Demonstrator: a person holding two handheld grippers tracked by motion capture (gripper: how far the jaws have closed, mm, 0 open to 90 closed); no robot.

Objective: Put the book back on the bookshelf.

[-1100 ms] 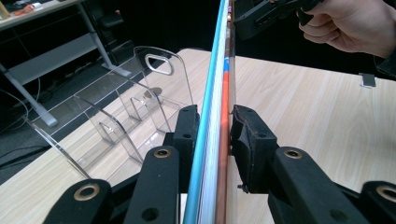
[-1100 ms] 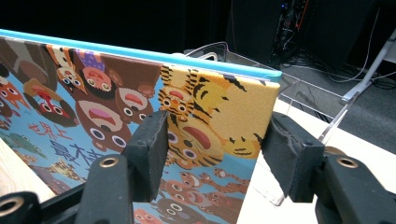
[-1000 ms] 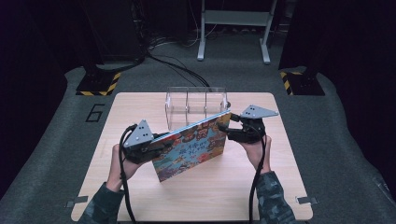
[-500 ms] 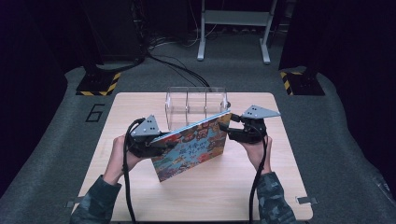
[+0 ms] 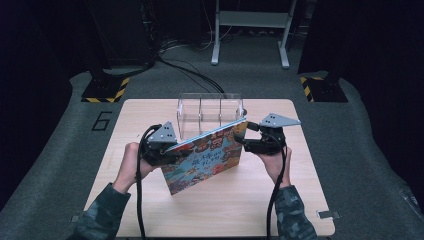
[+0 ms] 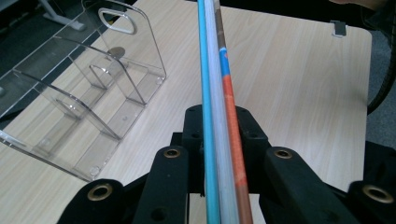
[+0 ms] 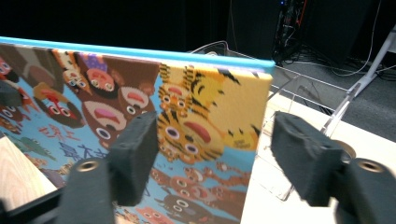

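Book: the picture book [image 5: 207, 156] stands on its lower edge near the middle of the table [image 5: 300, 210], tilted, cover toward the person, its top edge running from about 9 o'clock up toward 2 o'clock in the high view.
Why upright: held on edge it is slim enough to slide between dividers, so the likely aim is to stand it in the clear rack [image 5: 210, 112].
Rack: the clear rack sits at 12 o'clock from the book, just behind it, with its slots bare; in the left gripper view it lies at 9 o'clock [image 6: 79, 107].
Left gripper: the left gripper [image 5: 167, 150] is clenched on the book's left end; the left gripper view shows the book's edge [image 6: 219, 93] running straight up between the pinched jaws.
Why that grip: this one hand carries and steers the book, keeping it from falling flat.
Right gripper: the right gripper [image 5: 250, 141] sits at the book's upper right corner, 3 o'clock from the cover; its jaws have just been opening and now stand released, pads clear of the yellow corner [image 7: 219, 121] that lies between them.
Why released: I judge it is letting go or re-seating its hold while the left hand bears the weight.
Risk: with one grip only, the book could swing or tip.
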